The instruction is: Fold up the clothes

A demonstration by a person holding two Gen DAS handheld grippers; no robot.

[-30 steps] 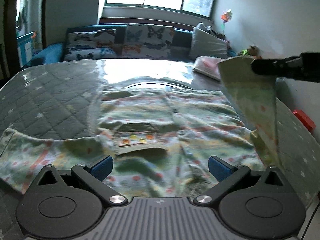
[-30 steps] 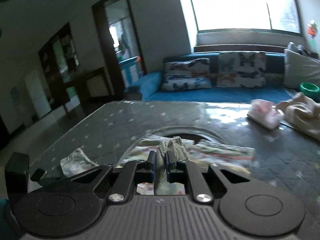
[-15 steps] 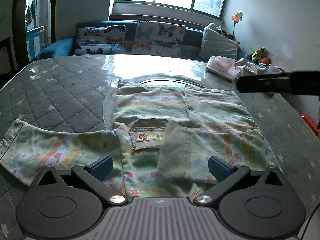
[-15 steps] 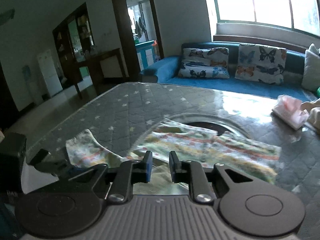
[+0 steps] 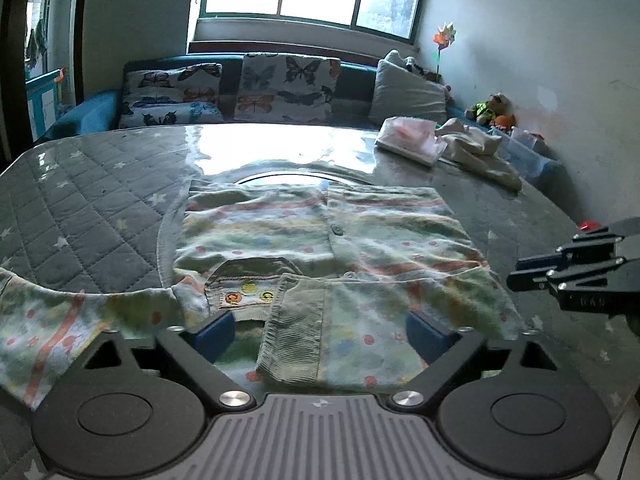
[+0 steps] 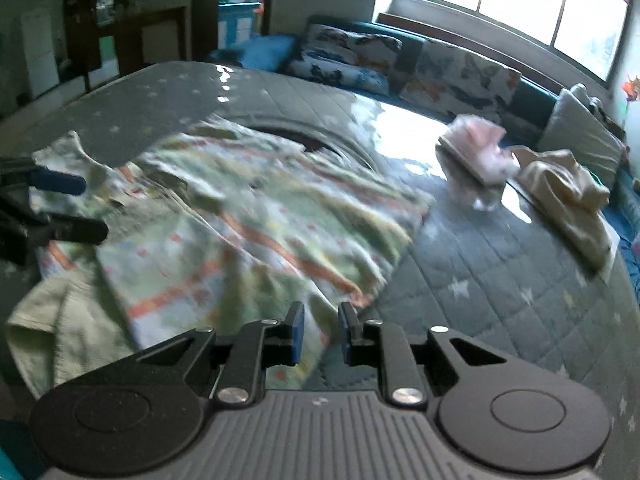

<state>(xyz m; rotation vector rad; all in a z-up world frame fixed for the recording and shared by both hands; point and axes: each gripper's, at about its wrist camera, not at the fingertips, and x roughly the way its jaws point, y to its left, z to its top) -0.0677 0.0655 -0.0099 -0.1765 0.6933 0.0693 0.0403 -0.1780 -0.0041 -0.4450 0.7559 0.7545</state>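
Note:
A small pastel shirt with stripes and dots lies flat on the quilted grey table. Its right sleeve is folded across the front, and the other sleeve stretches out to the left. My left gripper hovers over the shirt's near edge with its jaws wide and closing; cloth lies below them and the pads do not press it. My right gripper is over the shirt's right edge, jaws a narrow gap apart with nothing in them. It also shows in the left wrist view.
At the table's far right lie a folded pink cloth stack and a crumpled cream garment. Behind the table stands a blue sofa with butterfly cushions. A red object sits past the table's right edge.
The right gripper let go of the lifted sleeve, which now lies folded over the shirt's front, then sank beside the shirt's right edge. The left gripper's jaws have narrowed a little.

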